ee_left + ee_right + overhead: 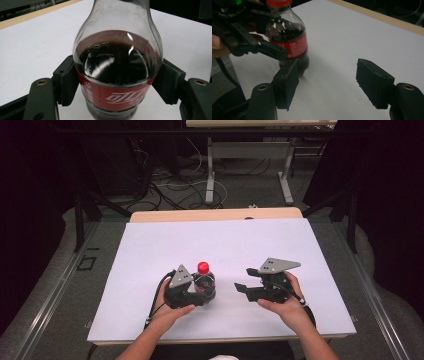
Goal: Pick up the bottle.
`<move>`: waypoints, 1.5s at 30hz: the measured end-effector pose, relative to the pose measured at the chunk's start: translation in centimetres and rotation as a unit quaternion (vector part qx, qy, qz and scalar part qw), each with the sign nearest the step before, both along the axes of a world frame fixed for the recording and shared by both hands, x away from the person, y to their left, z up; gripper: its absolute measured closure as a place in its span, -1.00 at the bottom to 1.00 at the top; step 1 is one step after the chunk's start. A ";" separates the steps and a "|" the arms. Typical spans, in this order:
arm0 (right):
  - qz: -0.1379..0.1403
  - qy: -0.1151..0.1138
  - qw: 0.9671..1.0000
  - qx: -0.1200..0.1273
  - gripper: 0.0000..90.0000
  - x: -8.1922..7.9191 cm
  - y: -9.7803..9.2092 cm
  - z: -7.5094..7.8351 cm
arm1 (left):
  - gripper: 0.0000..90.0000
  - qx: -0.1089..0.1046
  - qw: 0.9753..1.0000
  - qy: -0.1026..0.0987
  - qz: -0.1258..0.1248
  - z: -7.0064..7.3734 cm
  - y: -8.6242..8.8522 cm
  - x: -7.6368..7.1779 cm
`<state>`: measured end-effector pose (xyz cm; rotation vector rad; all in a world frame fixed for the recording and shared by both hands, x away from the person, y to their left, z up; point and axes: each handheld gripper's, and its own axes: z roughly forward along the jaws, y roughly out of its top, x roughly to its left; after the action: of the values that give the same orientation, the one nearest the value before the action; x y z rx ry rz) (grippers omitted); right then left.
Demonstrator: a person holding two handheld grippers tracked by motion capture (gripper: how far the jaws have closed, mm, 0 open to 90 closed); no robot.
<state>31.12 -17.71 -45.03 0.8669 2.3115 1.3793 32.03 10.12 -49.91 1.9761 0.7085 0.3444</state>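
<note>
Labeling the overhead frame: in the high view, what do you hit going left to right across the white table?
Left gripper clamped on the bottle → cola bottle with red cap → right gripper, jaws open and apart from the bottle, all on the white table.

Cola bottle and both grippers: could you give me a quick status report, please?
Left gripper shut on cola bottle at its red label. Bottle upright on white table, red cap on. Right gripper open, empty, beside the bottle. Nothing in the way.
</note>
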 end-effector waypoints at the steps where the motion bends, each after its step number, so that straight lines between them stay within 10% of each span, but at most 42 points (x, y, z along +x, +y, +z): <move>1: 0.006 0.002 1.000 0.001 -0.24 0.0 0.3 0.3 | -0.32 0.004 1.000 0.000 -0.004 0.0 -0.1 -0.1; 22: 0.058 -0.014 0.998 0.026 -0.07 -0.2 4.3 2.4 | -0.32 0.014 0.999 -0.004 -0.045 -0.7 -3.3 -1.4; 45: 0.033 -0.057 0.998 0.021 0.34 -0.6 6.1 1.7 | -0.32 0.010 0.998 -0.002 -0.054 -0.4 -3.8 -2.2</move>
<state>30.48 -11.57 -43.32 0.7091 2.2513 1.4697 29.86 6.32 -50.35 2.0236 0.5951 0.2921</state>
